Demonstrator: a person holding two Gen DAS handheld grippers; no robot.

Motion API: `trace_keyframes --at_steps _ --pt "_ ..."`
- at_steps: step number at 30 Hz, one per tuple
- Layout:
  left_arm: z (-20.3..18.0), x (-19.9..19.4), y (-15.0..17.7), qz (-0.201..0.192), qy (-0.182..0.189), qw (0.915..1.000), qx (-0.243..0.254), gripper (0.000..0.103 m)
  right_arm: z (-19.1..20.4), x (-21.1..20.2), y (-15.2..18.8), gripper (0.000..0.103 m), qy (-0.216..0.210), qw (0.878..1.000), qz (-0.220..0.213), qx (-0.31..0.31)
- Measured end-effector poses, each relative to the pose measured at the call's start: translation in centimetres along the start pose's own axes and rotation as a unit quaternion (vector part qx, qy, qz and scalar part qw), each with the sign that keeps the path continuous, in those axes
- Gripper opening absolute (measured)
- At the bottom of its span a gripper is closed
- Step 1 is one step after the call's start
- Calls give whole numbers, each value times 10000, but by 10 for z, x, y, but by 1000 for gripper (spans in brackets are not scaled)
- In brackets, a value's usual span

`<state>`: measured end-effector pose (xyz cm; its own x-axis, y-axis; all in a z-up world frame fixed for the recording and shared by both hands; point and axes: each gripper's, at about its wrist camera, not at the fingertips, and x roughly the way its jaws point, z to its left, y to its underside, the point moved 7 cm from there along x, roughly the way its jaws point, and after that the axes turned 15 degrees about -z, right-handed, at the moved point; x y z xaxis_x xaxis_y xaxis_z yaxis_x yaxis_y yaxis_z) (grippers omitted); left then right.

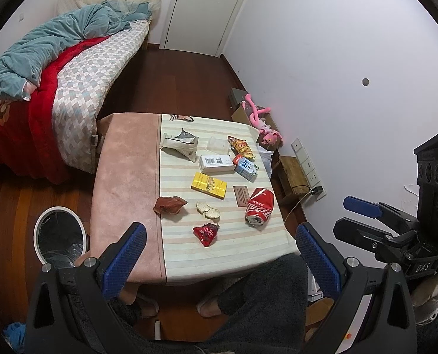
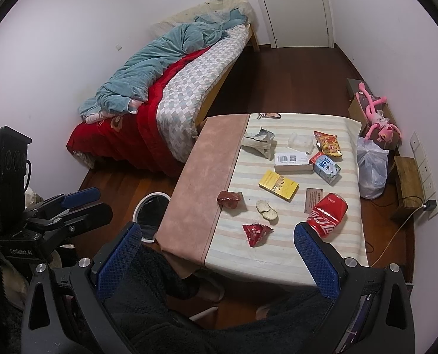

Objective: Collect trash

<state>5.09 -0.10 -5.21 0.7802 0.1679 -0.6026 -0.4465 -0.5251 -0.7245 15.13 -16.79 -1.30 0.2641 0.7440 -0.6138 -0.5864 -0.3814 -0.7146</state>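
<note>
Trash lies on a small table (image 1: 124, 159) with a striped cloth: a crushed red cola can (image 1: 259, 206) (image 2: 327, 214), a red foil wrapper (image 1: 206, 234) (image 2: 256, 232), a brown crumpled wrapper (image 1: 169, 205) (image 2: 229, 199), two biscuit pieces (image 1: 207, 210) (image 2: 266, 210), a yellow box (image 1: 209, 185) (image 2: 278, 184), a white box (image 1: 216, 163), a blue carton (image 1: 246, 167), a snack bag (image 1: 241, 146) and a torn white pack (image 1: 180, 144). My left gripper (image 1: 219, 253) is open and empty above the table's near edge. My right gripper (image 2: 216, 253) is open and empty, also near that edge.
A white-rimmed bin (image 1: 60, 237) (image 2: 150, 211) with a black liner stands on the floor left of the table. A bed (image 1: 71, 97) is at the left. A pink plush (image 1: 263, 124), a white plastic bag (image 2: 372, 171) and a power strip (image 1: 307, 165) are at the right wall.
</note>
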Motion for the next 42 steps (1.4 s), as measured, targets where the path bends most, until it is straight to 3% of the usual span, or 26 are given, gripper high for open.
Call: trace_keyframes --at_steps 42 --pt "-3 1 -3 -10 13 10000 44 103 4 -1 -4 103 3 10000 -6 -33"
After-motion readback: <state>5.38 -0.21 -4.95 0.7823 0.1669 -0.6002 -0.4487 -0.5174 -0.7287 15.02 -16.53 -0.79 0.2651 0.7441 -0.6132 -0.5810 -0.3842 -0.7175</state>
